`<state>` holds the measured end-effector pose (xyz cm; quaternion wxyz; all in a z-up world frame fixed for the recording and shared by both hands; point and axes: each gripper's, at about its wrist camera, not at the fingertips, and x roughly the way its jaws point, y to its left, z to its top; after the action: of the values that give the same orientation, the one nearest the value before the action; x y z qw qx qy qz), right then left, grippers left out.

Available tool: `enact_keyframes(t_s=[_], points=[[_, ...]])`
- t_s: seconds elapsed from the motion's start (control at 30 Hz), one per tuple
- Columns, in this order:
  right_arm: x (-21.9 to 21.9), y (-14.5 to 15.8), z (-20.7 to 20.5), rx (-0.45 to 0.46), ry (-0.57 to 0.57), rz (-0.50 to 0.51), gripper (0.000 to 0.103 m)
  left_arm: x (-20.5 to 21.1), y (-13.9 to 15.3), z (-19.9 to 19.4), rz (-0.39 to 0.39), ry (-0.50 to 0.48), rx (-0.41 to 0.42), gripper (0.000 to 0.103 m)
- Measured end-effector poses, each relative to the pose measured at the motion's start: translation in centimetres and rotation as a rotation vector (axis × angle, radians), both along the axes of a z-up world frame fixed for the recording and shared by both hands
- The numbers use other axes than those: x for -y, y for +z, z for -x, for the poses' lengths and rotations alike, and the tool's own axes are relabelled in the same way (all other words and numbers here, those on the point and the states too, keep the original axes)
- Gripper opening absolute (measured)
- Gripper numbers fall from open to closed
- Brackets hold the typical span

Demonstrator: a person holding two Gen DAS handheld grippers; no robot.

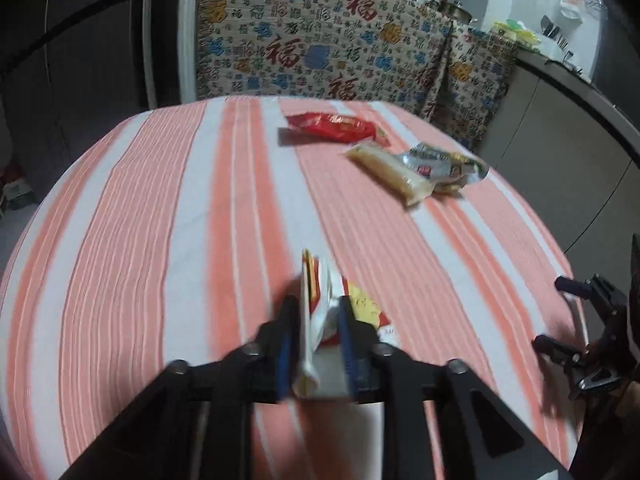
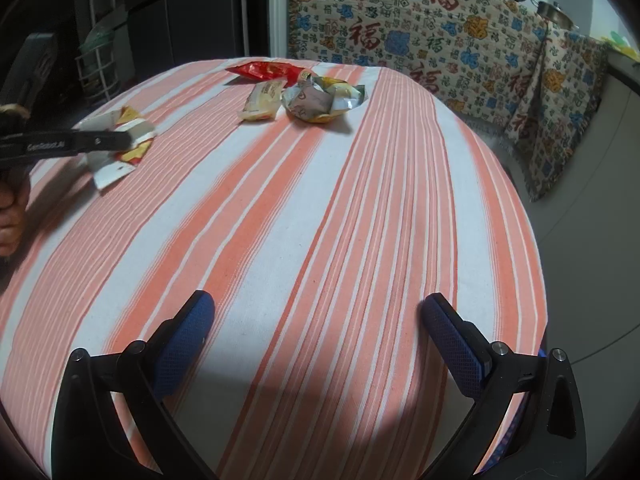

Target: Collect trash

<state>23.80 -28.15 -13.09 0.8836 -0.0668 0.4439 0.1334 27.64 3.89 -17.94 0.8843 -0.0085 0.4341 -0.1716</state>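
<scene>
- In our left hand, the left gripper (image 1: 316,312) is clamped on a crumpled white, red and yellow wrapper (image 1: 320,320), its two blue pads pressing the wrapper from either side just above the striped tablecloth (image 1: 160,240).
- From the right wrist camera we see that same wrapper (image 2: 120,144) pinched in the left gripper (image 2: 124,140) near the left edge of the table, with fingers of our hand (image 2: 10,216) visible at the frame's border.
- Our right gripper (image 2: 318,320) hangs over the near part of the cloth with its jaws spread wide and nothing between them.
- Three more pieces of trash lie together at the far end of the table: a red packet (image 1: 336,128), a pale yellow packet (image 1: 396,176) just beside it, and a crumpled silver wrapper (image 1: 444,164) touching the yellow one.
- Behind the table hangs a patterned cloth (image 1: 320,40) printed with red characters.
</scene>
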Motion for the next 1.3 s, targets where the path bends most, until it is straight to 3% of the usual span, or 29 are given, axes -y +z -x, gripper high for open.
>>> enact_keyframes(t_s=[0.03,0.07,0.13,0.27,0.37,0.6,0.7,0.87,1.03,1.07,1.1,1.13,1.3], points=[[0.0,0.0,0.0,0.000,0.000,0.000,0.103,0.0,-0.1,0.4,-0.002,0.004,0.002,0.060],[0.0,0.0,0.0,0.000,0.000,0.000,0.103,0.2,0.0,0.7,-0.005,0.004,0.011,0.068],[0.0,0.0,0.0,0.001,0.001,-0.001,0.103,0.6,-0.2,1.0,-0.031,0.000,0.010,0.069],[0.1,0.0,0.0,0.001,0.002,-0.002,0.103,2.0,-0.5,0.9,-0.093,-0.034,0.014,0.081],[0.1,-0.1,0.1,0.001,0.002,-0.003,0.103,2.7,-0.8,1.0,-0.152,-0.046,0.019,0.083],[0.0,0.3,-1.3,-0.042,0.050,0.001,0.103,2.4,-0.9,0.9,-0.145,-0.045,0.018,0.084],[0.6,0.9,-4.5,-0.047,0.036,-0.008,0.102,2.4,-0.9,0.9,-0.146,-0.045,0.019,0.084],[1.5,3.4,-12.1,-0.004,-0.043,-0.148,0.101,2.4,-0.9,0.9,-0.145,-0.044,0.018,0.084],[-0.1,3.0,-18.3,-0.040,-0.051,-0.134,0.100,2.4,-0.9,0.9,-0.140,-0.042,0.018,0.084],[-0.3,2.4,-19.1,-0.073,-0.045,-0.137,0.091,2.4,-0.8,0.9,-0.139,-0.042,0.018,0.084],[-0.4,1.8,-19.7,-0.113,-0.033,-0.155,0.065,2.4,-0.8,0.9,-0.138,-0.042,0.018,0.084],[-0.4,1.3,-19.9,-0.144,-0.017,-0.192,0.050,2.4,-0.8,0.9,-0.138,-0.042,0.018,0.084],[0.4,2.8,-15.5,-0.070,-0.039,-0.203,0.035,2.4,-0.9,0.9,-0.138,-0.042,0.018,0.084]])
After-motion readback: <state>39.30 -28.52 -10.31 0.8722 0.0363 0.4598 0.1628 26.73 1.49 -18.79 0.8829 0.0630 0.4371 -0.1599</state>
